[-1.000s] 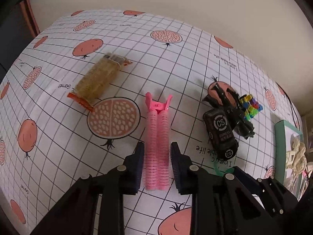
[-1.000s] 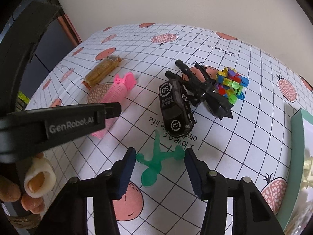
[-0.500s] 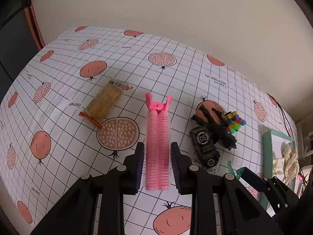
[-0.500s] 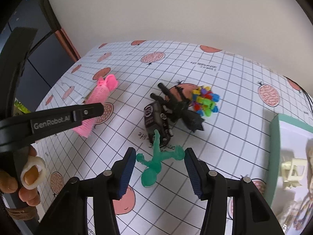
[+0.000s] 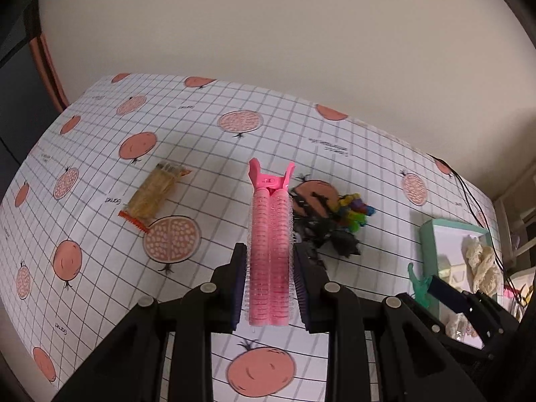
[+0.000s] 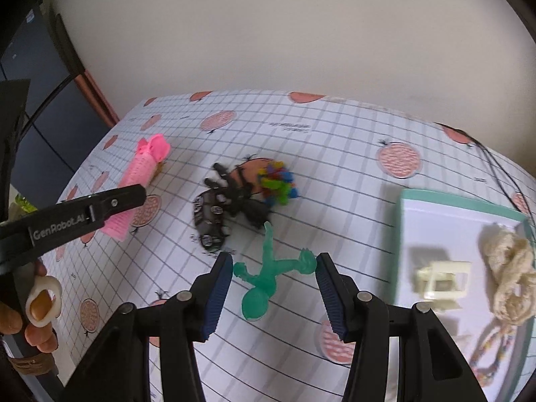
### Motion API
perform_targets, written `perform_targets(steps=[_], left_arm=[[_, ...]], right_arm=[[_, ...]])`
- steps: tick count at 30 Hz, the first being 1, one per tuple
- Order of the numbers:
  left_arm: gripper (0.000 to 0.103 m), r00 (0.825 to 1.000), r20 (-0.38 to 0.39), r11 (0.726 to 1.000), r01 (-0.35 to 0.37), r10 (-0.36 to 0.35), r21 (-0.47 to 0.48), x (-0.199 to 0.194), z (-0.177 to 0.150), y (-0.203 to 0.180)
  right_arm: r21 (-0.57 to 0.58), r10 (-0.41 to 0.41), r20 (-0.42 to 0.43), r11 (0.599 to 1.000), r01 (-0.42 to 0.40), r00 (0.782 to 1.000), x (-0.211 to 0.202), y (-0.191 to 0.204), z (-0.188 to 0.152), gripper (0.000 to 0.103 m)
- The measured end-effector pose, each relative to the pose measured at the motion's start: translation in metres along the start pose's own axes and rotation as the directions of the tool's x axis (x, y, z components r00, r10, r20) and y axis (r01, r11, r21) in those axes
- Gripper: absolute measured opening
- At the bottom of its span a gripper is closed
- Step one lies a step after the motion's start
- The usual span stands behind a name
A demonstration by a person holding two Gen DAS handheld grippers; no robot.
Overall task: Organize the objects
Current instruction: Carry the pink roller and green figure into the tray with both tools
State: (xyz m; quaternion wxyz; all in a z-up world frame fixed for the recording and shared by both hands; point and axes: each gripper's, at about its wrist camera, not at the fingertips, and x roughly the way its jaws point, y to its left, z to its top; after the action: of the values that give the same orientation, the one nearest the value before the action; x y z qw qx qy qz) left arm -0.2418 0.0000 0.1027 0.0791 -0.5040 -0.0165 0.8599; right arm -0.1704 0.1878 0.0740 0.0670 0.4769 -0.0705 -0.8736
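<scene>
**Both grippers loaded, heading for the tray**

Left gripper point(image 5: 270, 288) has its jaws pressed in on the sides of one pink hair roller clip point(image 5: 270, 244), gripped near the tail end so the clip handles stick out forward. It's up off the tablecloth point(image 5: 100, 167), which I'd guess is for carrying it over the clutter.

Right gripper point(image 6: 273, 296) looks like it's carrying one green toy figure point(image 6: 268, 274) across its outstretched arms. The jaws sit fairly wide, and a sliver of gap shows at each hand, so the hold isn't certain. It's lifted too, pointed roughly toward the teal tray point(image 6: 435, 197) on the right, probably the drop spot.

Count on the table: one black toy car point(image 6: 207, 217), one black spiky figure thing point(image 6: 244, 201) leaning on it, one clump of colourful blocks point(image 6: 278, 181), one snack packet point(image 5: 152, 194) off to the left. In the tray: one cream plastic piece point(image 6: 442, 281) and one bundle of cream cord point(image 6: 509, 268); the beaded bits below are too blurry.
</scene>
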Motion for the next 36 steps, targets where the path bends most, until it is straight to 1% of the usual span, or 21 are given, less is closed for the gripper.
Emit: perform_targets(steps=[6,9,15,18,22,25,31,33,36], left_arm=[[0.028,1.0,0.006,0.999,0.026,-0.027,0.043,-0.006,-0.005,-0.033],[0.028,0.998,0.003,0.996,0.055,-0.055,0.069,-0.01,-0.009,-0.053],[0.028,0.993,-0.013,0.986,0.118,-0.117,0.119,-0.016,-0.021,-0.092],[0.028,0.985,-0.033,0.976,0.172,-0.169,0.135,-0.019,-0.028,-0.114],[0.028,0.98,-0.053,0.963,0.199,-0.192,0.183,-0.019,-0.038,-0.144],[0.028,0.97,-0.087,0.951,0.239,-0.225,0.199,-0.014,-0.048,-0.164],[0.028,0.96,-0.15,0.935,0.268,-0.237,0.232,0.0,-0.069,-0.196],[0.028,0.958,-0.165,0.932,0.27,-0.234,0.243,0.004,-0.075,-0.202],[0.028,0.957,-0.189,0.93,0.266,-0.222,0.253,0.014,-0.083,-0.208]], right_arm=[[0.046,-0.046,0.01,0.998,0.045,0.999,-0.021,-0.038,-0.004,0.054],[0.072,-0.075,0.015,0.995,0.073,0.997,-0.033,-0.059,-0.006,0.054],[0.155,-0.107,0.023,0.983,0.102,0.994,-0.055,-0.1,-0.012,0.054],[0.192,-0.119,0.024,0.975,0.112,0.993,-0.063,-0.117,-0.015,0.054],[0.236,-0.136,0.015,0.963,0.128,0.991,-0.073,-0.137,-0.021,0.054],[0.254,-0.157,0.012,0.956,0.149,0.988,-0.08,-0.148,-0.026,0.054],[0.278,-0.178,-0.004,0.945,0.172,0.984,-0.086,-0.162,-0.034,0.054],[0.266,-0.182,-0.011,0.947,0.178,0.983,-0.084,-0.164,-0.035,0.054],[0.251,-0.214,-0.031,0.944,0.215,0.976,-0.079,-0.169,-0.039,0.054]])
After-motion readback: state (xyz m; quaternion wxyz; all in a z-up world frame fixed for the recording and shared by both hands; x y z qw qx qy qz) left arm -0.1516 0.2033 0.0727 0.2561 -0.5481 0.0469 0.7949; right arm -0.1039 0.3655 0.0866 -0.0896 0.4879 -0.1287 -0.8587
